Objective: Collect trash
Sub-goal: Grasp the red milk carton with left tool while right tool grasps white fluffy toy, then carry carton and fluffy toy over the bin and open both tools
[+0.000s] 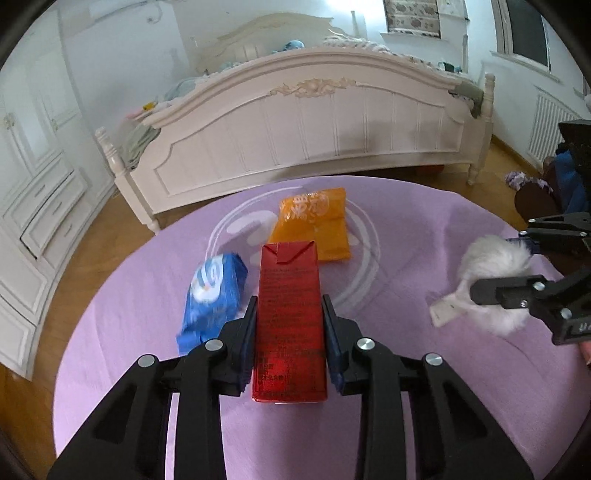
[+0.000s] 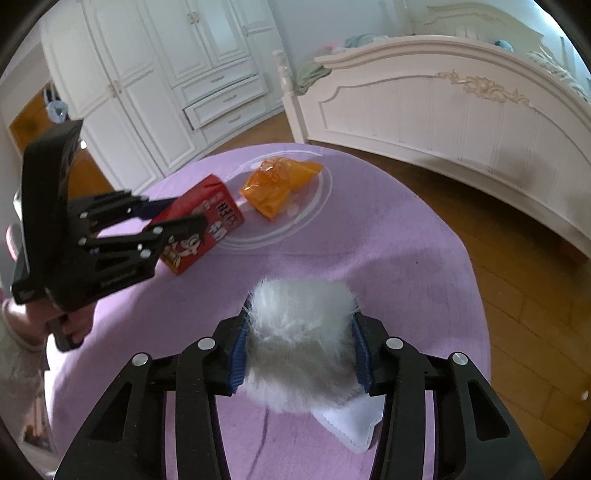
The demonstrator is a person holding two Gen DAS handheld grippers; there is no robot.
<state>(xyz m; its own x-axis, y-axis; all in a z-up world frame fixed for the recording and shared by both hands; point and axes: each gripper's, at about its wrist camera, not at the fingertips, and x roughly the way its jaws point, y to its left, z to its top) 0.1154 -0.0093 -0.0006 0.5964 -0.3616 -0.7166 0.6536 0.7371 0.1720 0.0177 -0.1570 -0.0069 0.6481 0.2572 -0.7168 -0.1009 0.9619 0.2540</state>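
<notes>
A crinkled orange plastic packet (image 1: 314,225) and a blue wrapped pack (image 1: 212,295) lay on the round lilac tablecloth (image 1: 388,387) beside the tall red drink carton (image 1: 290,325), clamped in the left gripper (image 1: 290,325). The right gripper (image 2: 301,339) squeezed a fluffy white fur scrap (image 2: 299,332).

Bedroom. Cream carved wooden bed (image 1: 306,122) with arched footboard, gilt floral crest at centre, turned corner posts; bedding and clothes heaped on top. White panelled wardrobe (image 2: 155,74) with drawers along wall beside bed. Warm brown wood-plank floor (image 2: 517,280). Round table under lilac cloth (image 1: 388,369) stands near footboard. White walls. Window (image 1: 524,33) in far corner, dark pane; floral roman blind (image 1: 412,16) beside it. White radiator (image 1: 546,122) below window. Dim, cool daylight.
</notes>
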